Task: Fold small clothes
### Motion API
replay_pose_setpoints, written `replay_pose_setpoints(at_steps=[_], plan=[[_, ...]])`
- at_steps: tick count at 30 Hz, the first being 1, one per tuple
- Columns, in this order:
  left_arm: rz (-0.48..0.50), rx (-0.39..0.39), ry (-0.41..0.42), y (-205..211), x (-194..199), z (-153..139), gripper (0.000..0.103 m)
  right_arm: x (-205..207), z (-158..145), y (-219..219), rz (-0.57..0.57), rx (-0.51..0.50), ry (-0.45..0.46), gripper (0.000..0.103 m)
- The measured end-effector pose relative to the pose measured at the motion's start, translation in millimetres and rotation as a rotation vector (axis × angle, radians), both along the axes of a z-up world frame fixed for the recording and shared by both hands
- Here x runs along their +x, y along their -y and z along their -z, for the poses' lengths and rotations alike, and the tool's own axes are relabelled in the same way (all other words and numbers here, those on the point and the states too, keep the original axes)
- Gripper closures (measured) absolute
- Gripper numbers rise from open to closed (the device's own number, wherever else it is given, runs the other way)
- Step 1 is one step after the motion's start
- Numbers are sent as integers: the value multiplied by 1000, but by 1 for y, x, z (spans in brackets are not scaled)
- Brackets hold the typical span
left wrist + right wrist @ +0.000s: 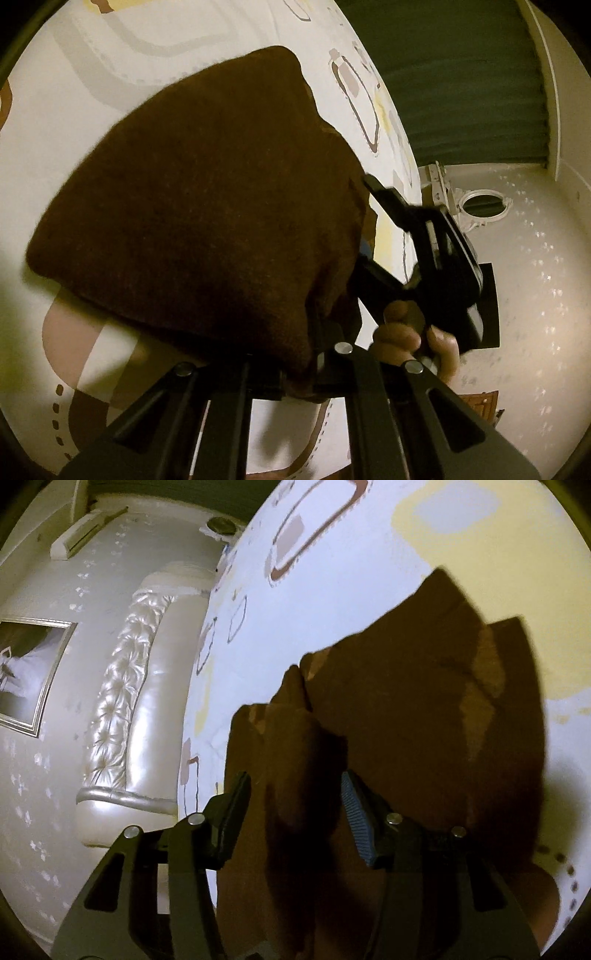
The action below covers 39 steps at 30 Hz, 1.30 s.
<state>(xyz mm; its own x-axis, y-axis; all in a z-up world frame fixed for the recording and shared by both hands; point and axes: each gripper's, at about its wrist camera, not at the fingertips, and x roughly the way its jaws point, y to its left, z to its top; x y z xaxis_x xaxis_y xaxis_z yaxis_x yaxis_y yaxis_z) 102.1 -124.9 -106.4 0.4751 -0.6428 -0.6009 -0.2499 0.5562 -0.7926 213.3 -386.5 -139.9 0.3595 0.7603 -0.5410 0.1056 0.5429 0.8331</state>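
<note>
Setting: a bed spread with a pale patterned bedsheet [74, 110], a cream tufted headboard [122, 686] at nine o'clock in the right wrist view, a framed picture [26, 672] on the sprigged wall beyond. Item: one brown knitted garment [192, 206], lying on the sheet in the centre of both views, partly gathered, with loose flaps and a ragged edge toward twelve o'clock. Handling, as judged: light, soft, limp, thick-napped; not slippery, not fragile; it will sag and bunch wherever unsupported, so best taken at edges or corners, with both layers pinched together. Left gripper [295, 373]: jaws clenched on the near hem at six o'clock. Right gripper [295, 812]: jaws part-spread, straddling a raised fold of the cloth; whether the pads press on it cannot be told. A hand [406, 336] carries that gripper at four o'clock in the left view. Obstructions: none on the sheet; the two tools work close together.
</note>
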Motion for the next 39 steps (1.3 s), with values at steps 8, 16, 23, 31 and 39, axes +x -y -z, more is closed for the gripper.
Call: replay_pose_setpoints(at_steps=[8,16,23,31,39], plan=[[51,71,66,10,-10,-21,97,2,-31,-8,-60,-77,102,96],[139,76,131,60,-9,-44,97,10,-68,31,-62,-111,174,96],[200,77,41,93,-4,-6,97,12,-40,67,-25,-137,111,97],[214,94,32,87,-10,10,96,10,-3,72,0,-143,55,97],[274,87,90,88,-20,10,84,-2,-3,83,58,-85,55,77]])
